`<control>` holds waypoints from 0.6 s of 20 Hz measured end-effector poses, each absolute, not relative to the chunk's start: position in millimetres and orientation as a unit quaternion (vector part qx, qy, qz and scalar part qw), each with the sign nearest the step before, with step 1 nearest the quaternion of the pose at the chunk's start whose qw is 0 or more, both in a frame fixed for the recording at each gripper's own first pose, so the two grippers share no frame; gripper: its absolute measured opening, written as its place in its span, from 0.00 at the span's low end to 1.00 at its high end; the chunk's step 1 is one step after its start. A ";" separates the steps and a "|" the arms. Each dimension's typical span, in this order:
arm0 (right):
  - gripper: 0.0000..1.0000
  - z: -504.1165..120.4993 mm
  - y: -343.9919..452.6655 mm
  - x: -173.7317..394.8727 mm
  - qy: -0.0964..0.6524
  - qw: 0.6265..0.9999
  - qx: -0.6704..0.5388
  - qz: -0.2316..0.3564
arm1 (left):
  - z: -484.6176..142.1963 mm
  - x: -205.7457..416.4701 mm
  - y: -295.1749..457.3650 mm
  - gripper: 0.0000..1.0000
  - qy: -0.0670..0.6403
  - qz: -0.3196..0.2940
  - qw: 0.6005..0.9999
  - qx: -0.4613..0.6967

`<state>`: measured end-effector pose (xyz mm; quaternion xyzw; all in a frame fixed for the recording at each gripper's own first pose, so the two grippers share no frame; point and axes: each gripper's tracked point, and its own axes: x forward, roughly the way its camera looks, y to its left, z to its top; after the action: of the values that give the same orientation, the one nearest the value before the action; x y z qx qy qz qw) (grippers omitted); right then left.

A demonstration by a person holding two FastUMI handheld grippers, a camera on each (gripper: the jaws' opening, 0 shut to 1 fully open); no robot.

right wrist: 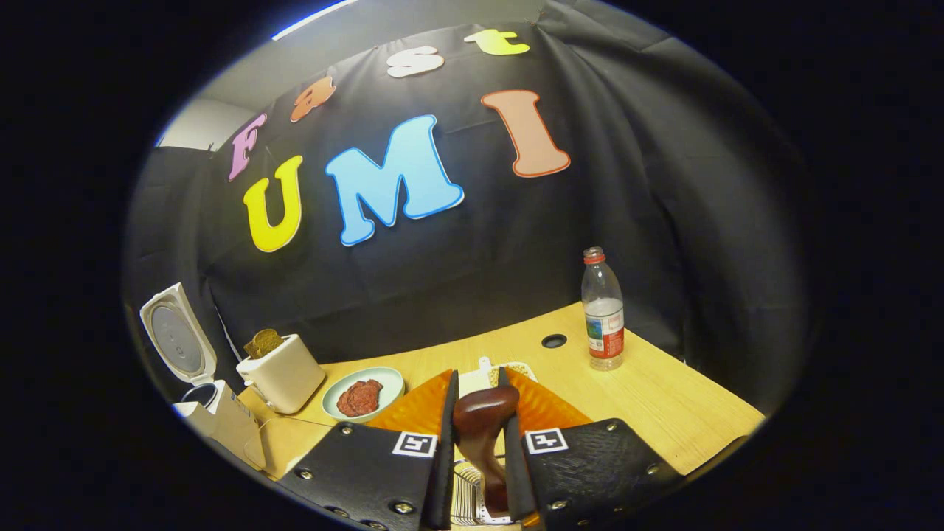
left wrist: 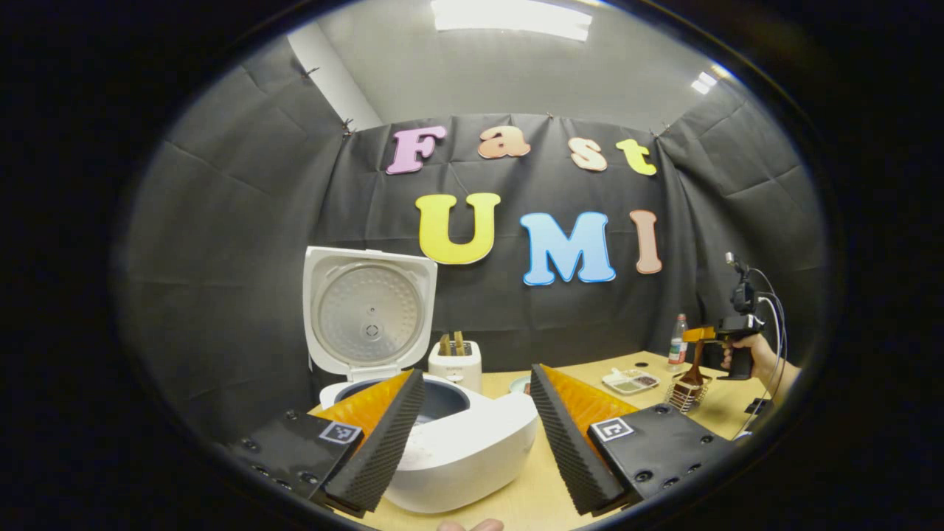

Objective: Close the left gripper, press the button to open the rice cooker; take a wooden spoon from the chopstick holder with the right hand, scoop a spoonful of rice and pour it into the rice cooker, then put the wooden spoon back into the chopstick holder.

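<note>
The rice cooker (left wrist: 442, 435) already stands with its lid (left wrist: 367, 313) tipped up and back, so the button part looks done, and the left gripper (left wrist: 476, 428) hangs just in front of it with its fingers spread wide and nothing between them. The work now is on the other side of the surface (right wrist: 664, 398): the right gripper (right wrist: 479, 442) has its two fingers drawn in narrow on the handle of the wooden spoon (right wrist: 483, 428), which stands in the wire chopstick holder (right wrist: 466, 498) directly beneath. From the left gripper view the same grip shows far off, the spoon upright in the basket near the small divided dish (left wrist: 630, 381). Whether this is the lift out or the setting back I cannot tell from here. If it is the lift, I would say draw the spoon straight up along its own length, so the bowl end does not catch the wires and drag the light holder over, and keep the squeeze firm, since the rounded, polished handle looks ready to twist. Only once it is free should it swing toward the dish with the grain, staying away from the water bottle (right wrist: 603, 310).
</note>
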<state>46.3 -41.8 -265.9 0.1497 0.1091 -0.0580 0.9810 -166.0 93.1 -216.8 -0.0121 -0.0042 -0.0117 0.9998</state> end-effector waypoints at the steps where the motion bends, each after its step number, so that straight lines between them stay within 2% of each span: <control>1: 0.29 -266.4 -43.1 47.3 0.110 0.981 0.151 -0.059 | -217.2 -166.2 92.6 0.97 -0.004 -0.012 1.000 -0.012; 4: 0.31 -268.8 -47.3 46.1 0.112 0.981 0.145 -0.066 | -218.1 -166.0 93.4 0.97 -0.004 -0.011 1.000 -0.013; 5: 0.35 -265.0 -50.9 45.8 0.106 0.983 0.134 -0.071 | -217.2 -166.1 93.6 0.97 -0.004 -0.011 1.000 -0.014; 6: 0.42 -262.9 -56.8 44.9 0.101 0.985 0.117 -0.081 | -218.3 -165.2 93.8 1.00 -0.004 -0.010 1.000 -0.014; 8: 0.71 -250.9 -69.0 39.5 0.085 0.987 0.088 -0.102 | -217.8 -164.3 93.0 1.00 -0.004 -0.010 1.000 -0.017; 9: 0.78 -246.2 -72.1 37.4 0.080 0.987 0.084 -0.108 | -217.8 -163.1 90.8 0.97 -0.004 -0.011 1.000 -0.020; 10: 0.91 -241.7 -72.9 33.4 0.076 0.987 0.087 -0.110 | -218.3 -161.0 88.8 1.00 -0.004 -0.014 1.000 -0.024; 11: 0.92 -237.6 -74.8 30.7 0.075 0.987 0.093 -0.110 | -218.4 -158.3 84.8 0.97 -0.004 -0.019 0.999 -0.030; 12: 0.92 -235.7 -76.7 27.3 0.072 0.986 0.097 -0.111 | -221.3 -155.7 79.7 1.00 -0.002 -0.025 0.999 -0.035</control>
<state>27.3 -76.7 -235.7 0.0972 0.0722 -0.1115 0.9864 -155.7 79.7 -221.3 -0.0349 -0.0017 -0.0251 0.9991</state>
